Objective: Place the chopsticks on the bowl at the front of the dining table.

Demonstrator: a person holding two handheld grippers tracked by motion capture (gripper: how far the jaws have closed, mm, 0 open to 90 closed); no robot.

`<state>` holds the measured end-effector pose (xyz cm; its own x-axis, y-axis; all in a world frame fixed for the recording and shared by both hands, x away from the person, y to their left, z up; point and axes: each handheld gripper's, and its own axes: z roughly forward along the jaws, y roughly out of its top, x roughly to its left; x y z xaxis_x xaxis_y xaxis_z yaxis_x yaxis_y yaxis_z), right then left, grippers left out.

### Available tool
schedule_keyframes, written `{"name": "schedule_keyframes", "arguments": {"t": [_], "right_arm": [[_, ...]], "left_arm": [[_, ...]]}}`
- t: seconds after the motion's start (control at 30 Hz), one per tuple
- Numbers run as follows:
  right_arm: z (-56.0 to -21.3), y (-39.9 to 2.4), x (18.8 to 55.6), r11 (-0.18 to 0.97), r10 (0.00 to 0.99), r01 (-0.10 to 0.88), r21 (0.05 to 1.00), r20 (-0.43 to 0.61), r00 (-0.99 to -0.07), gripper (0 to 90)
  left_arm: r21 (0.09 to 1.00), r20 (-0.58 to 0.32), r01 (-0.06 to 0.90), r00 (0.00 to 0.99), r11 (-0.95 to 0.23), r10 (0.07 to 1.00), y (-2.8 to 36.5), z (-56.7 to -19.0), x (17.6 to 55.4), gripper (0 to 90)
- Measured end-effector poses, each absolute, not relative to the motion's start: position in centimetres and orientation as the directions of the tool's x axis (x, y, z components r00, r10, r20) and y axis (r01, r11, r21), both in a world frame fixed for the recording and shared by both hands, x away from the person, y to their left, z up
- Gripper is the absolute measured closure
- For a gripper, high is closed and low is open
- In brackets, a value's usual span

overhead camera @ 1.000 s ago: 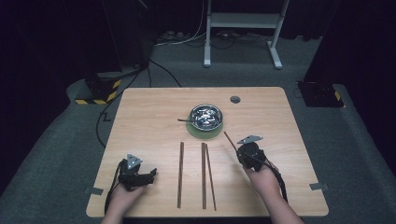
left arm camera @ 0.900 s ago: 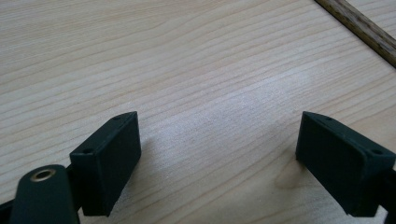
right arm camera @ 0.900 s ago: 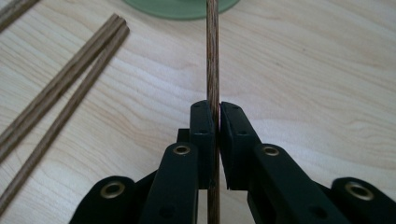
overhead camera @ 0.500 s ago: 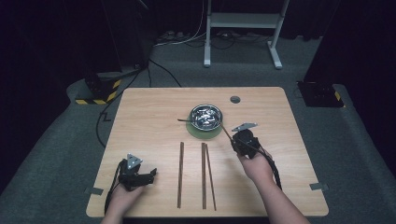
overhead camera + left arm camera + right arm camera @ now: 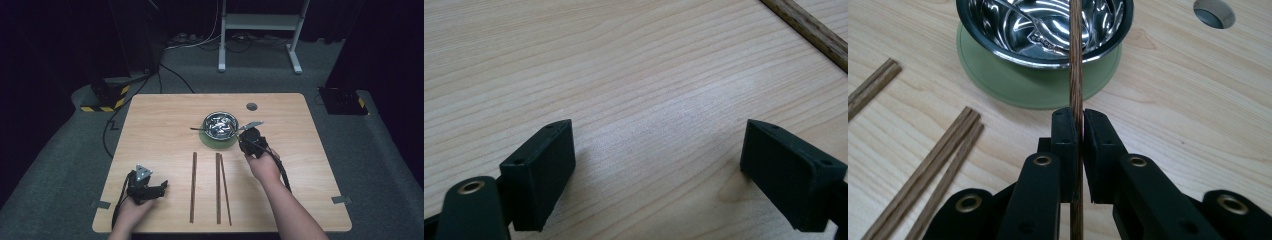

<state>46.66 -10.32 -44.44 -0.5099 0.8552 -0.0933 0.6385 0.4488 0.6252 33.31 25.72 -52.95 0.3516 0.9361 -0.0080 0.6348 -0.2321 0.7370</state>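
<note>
right gripper (image 5: 1078,131) pinches one chopstick (image 5: 1076,60) over bowl (image 5: 1045,30) – left gripper (image 5: 669,165) wide open, holding nothing | three chopsticks (image 5: 216,185) left

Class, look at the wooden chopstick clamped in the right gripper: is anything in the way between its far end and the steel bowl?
Nothing visible blocks it. The right gripper is shut on the brown wooden chopstick, whose far end already reaches over the rim of the shiny steel bowl on its round green mat. The bowl holds what looks like a metal spoon.

Wooden table (image 5: 300,165) with three chopsticks (image 5: 218,187) and green coaster (image 5: 220,141).
</note>
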Motion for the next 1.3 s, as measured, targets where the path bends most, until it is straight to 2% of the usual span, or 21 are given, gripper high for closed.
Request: {"name": "schedule_keyframes", "arguments": {"t": [0.73, 1.3], "right_arm": [[-43.8, -6.6, 50.9, 0.451, 0.853, 0.616, 0.645, -0.11, -0.509, 84.2], [-43.4, -4.5, 52.7, 0.468, 0.848, 0.607, 0.643, -0.132, -0.514, 84.2]], "left_arm": [[0.733, -0.006, 0.636, 0.36, -0.241, 0.933, 25.7, -52.9, 33.3, 14.5], [0.734, -0.003, 0.631, 0.371, -0.25, 0.929, 25.6, -52.9, 33.3, 14.5]]}}
